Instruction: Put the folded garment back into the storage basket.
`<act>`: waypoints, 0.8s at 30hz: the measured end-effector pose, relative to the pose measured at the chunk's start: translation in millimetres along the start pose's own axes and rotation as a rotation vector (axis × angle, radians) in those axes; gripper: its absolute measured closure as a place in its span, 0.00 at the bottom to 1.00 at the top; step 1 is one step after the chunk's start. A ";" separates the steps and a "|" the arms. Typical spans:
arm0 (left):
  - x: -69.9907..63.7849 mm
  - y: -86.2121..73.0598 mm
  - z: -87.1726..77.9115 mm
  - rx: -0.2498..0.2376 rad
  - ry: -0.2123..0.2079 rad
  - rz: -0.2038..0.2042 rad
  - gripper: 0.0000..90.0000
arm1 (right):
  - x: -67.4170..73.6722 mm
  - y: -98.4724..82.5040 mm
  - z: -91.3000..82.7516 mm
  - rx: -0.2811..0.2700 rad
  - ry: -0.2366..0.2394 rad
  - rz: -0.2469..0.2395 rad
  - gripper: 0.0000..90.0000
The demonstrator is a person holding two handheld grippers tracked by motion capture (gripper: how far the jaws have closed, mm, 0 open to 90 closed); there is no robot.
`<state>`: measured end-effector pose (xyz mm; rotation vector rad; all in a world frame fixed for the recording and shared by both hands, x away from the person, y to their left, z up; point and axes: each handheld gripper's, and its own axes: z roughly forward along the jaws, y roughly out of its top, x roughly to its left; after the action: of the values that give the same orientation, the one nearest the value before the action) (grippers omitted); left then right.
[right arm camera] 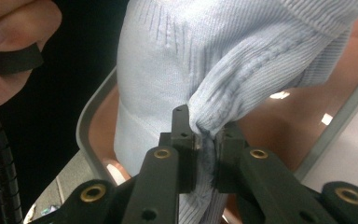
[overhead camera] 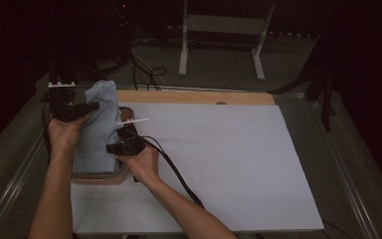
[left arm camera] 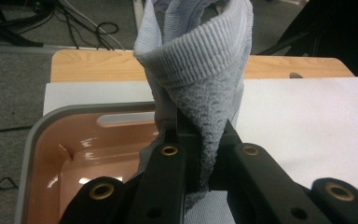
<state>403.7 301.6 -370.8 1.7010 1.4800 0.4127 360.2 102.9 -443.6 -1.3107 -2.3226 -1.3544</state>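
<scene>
A light blue knitted garment point(overhead camera: 97, 124) hangs above a pink tub with a grey rim point(overhead camera: 99, 178) at the table's left. My left gripper point(overhead camera: 69, 110) is shut on its upper left part; in the left gripper view the ribbed hem point(left arm camera: 200, 79) rises from between the black jaws point(left arm camera: 203, 149). My right gripper point(overhead camera: 124, 144) is shut on a fold at the garment's right side; the right gripper view shows that knitted fold point(right arm camera: 223, 112) pinched between the jaws point(right arm camera: 206, 140), with the tub's rim point(right arm camera: 91, 121) behind.
A white sheet point(overhead camera: 214, 159) covers the wooden table point(overhead camera: 194, 97). A white strip point(overhead camera: 134, 121) sticks out by the right gripper, whose cable point(overhead camera: 174, 169) trails along the forearm. A white stand point(overhead camera: 224, 30) and floor cables point(overhead camera: 149, 74) lie beyond.
</scene>
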 end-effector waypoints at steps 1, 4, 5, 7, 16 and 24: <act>0.3 -0.3 0.3 0.002 0.001 0.000 0.97 | 0.2 -0.2 1.1 -0.001 -0.003 0.008 0.91; 0.8 -1.3 1.7 0.008 0.008 0.002 0.97 | -1.1 -1.5 3.3 0.003 -0.009 0.004 0.91; 0.7 -1.6 2.2 0.011 0.009 0.003 0.97 | -1.3 -1.8 4.2 0.004 -0.013 0.004 0.91; 0.6 -2.0 2.8 0.013 0.011 0.005 0.97 | -1.8 -2.3 6.1 0.007 -0.018 0.004 0.91; 3.9 -4.5 3.7 0.018 0.016 -0.001 0.97 | -7.0 -4.9 11.8 0.024 -0.038 0.013 0.91; 10.4 -10.9 7.9 0.037 0.032 -0.027 0.97 | -5.5 -10.0 14.7 0.035 -0.033 0.016 0.91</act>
<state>404.7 308.1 -386.5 1.7080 1.5406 0.4019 360.2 108.7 -461.3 -1.3483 -2.3406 -1.2915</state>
